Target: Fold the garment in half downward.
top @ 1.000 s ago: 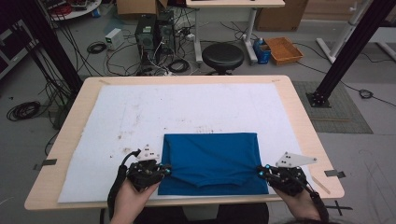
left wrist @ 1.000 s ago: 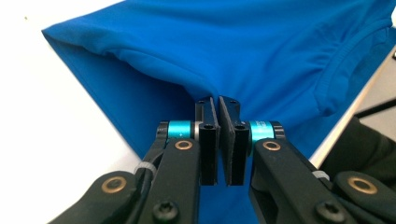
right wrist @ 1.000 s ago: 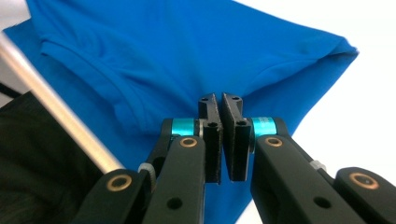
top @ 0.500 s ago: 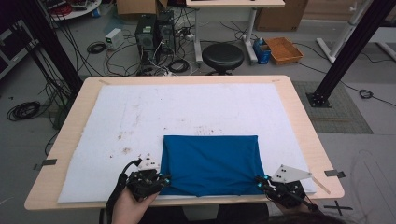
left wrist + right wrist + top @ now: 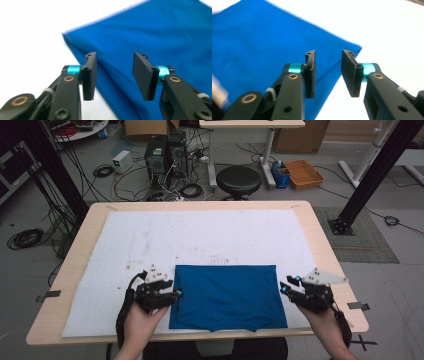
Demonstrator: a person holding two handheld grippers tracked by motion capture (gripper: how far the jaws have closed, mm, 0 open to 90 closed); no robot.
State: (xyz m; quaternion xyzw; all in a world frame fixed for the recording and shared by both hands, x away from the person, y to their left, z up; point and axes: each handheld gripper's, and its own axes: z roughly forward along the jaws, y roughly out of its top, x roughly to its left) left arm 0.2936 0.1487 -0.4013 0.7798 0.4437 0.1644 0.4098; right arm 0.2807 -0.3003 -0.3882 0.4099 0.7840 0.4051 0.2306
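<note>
One cloth: blue folded cloth lies flat on the white mat, at the mat's near edge.
Left gripper: left gripper sits just beside the cloth's left edge; its jaws have just been opening and stand apart, pads off the fabric.
Right gripper: right gripper sits just beside the cloth's right edge; jaws likewise just opening, gripping nothing.
Mat: covers most of the wooden table.

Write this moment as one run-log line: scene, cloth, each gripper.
scene: white mat | blue cloth: folded flat | left gripper: just opened, at cloth's left edge | right gripper: just opened, at right edge
</note>
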